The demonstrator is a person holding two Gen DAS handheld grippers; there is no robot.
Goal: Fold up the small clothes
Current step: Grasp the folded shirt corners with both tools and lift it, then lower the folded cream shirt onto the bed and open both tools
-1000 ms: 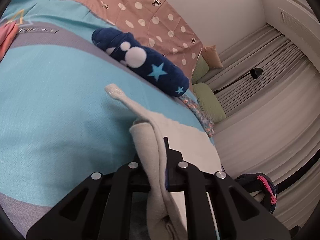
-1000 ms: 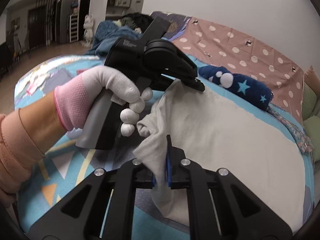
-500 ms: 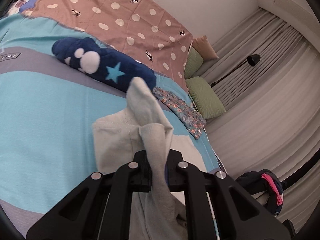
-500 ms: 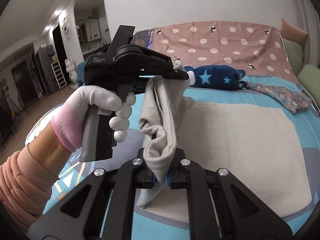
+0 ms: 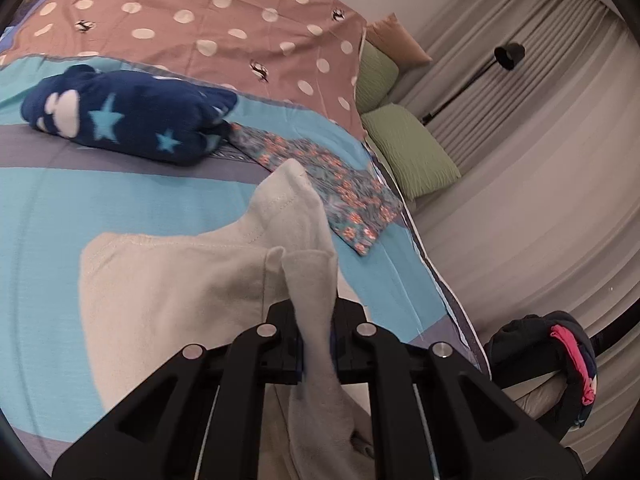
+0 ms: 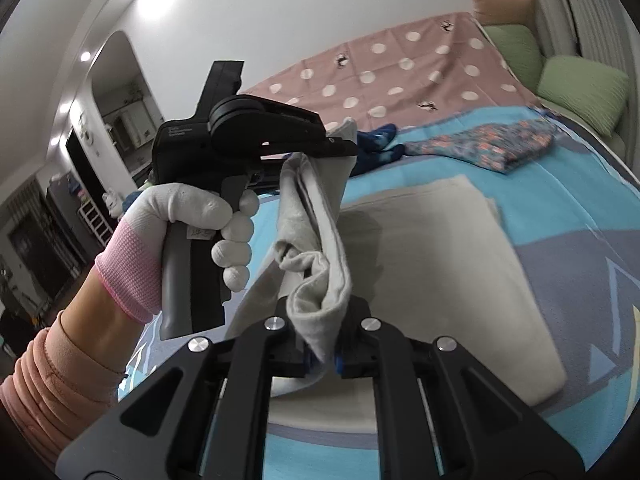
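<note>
A beige garment [image 5: 176,280] lies on the blue bed sheet [image 5: 120,204], its near edge lifted. My left gripper [image 5: 316,344] is shut on a bunched fold of that edge, which sticks up between the jaws. My right gripper [image 6: 320,350] is shut on another bunch of the same beige garment [image 6: 432,264]. In the right wrist view the left gripper [image 6: 336,146], held by a white-gloved hand [image 6: 192,208], stands above and just left, with the cloth hanging between the two grippers.
A navy star-patterned garment [image 5: 128,116] and a folded floral cloth [image 5: 332,184] lie further back on the bed. A brown polka-dot sheet [image 5: 224,28], green pillows [image 5: 408,148] and curtains are behind. Dark clothes [image 5: 560,352] hang at the right.
Both grippers have lifted the garment's near edge off the bed and carried it up and over toward the far side. The views have swung right.
</note>
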